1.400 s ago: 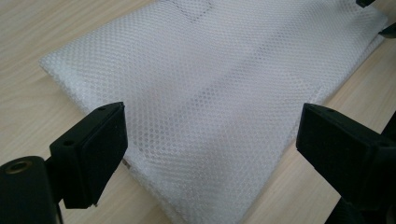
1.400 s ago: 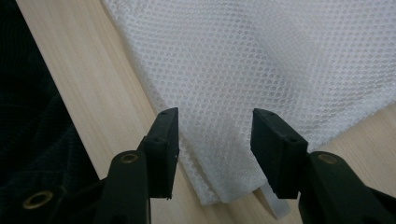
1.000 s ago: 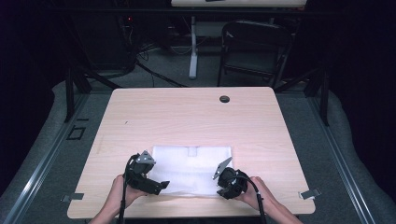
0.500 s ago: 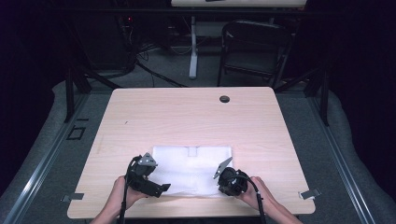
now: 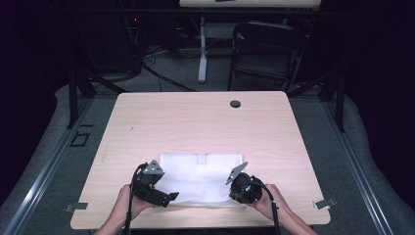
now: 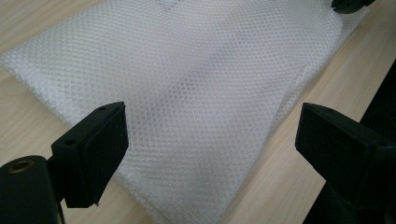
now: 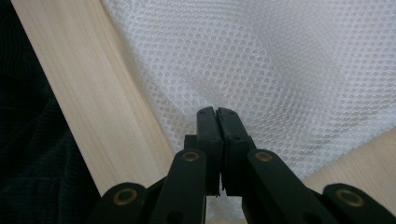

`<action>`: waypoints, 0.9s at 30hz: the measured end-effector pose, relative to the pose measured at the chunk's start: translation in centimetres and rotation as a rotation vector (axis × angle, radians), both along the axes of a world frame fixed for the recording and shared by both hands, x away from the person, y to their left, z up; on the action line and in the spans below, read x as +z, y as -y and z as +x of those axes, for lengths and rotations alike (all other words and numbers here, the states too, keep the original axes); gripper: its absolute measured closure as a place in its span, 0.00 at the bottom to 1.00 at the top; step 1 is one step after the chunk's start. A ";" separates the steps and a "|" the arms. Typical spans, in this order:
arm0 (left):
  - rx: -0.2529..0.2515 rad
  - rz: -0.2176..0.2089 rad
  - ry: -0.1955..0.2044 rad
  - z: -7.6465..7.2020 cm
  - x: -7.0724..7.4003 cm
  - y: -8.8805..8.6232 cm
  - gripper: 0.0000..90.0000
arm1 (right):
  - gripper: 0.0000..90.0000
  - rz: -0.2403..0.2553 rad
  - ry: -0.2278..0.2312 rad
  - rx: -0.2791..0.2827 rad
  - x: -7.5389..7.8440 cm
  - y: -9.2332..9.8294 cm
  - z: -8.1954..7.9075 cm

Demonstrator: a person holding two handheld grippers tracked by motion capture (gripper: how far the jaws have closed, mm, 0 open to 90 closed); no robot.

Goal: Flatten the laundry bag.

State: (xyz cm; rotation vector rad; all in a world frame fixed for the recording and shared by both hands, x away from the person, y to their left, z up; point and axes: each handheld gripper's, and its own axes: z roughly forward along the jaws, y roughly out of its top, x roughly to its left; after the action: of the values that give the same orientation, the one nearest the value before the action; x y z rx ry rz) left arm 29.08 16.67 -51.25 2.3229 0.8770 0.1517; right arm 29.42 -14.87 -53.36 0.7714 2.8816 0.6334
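A white mesh cloth lies flat on the near half of the wooden table. My left gripper hovers at its near left corner. In the left gripper view the cloth lies under the left gripper, whose jaws stand wide apart and hold nothing. My right gripper is at the near right corner. In the right gripper view the right gripper is shut on a pinched fold of the mesh, which puckers around the tips.
A small dark grommet hole sits near the table's far edge. A metal clip is fixed at each near corner. A folding chair and cables stand on the floor beyond the table.
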 end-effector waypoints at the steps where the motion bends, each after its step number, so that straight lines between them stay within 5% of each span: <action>1: 0.001 -0.005 0.001 -0.1 0.0 0.0 0.11 | 0.99 0.001 0.004 -0.001 0.1 0.1 0.0; 18: -0.095 0.062 0.014 -0.8 -0.7 2.0 0.12 | 0.99 0.088 0.020 -0.037 2.1 0.9 0.3; 27: -0.105 0.108 0.022 -0.6 -1.5 3.0 0.21 | 0.99 0.140 0.028 -0.065 3.2 1.3 0.7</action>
State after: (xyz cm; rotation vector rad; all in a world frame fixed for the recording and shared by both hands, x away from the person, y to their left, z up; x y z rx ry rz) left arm 28.44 13.70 -52.77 2.4570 0.7502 0.1839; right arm 30.13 -16.16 -50.17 0.8629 2.7978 0.8387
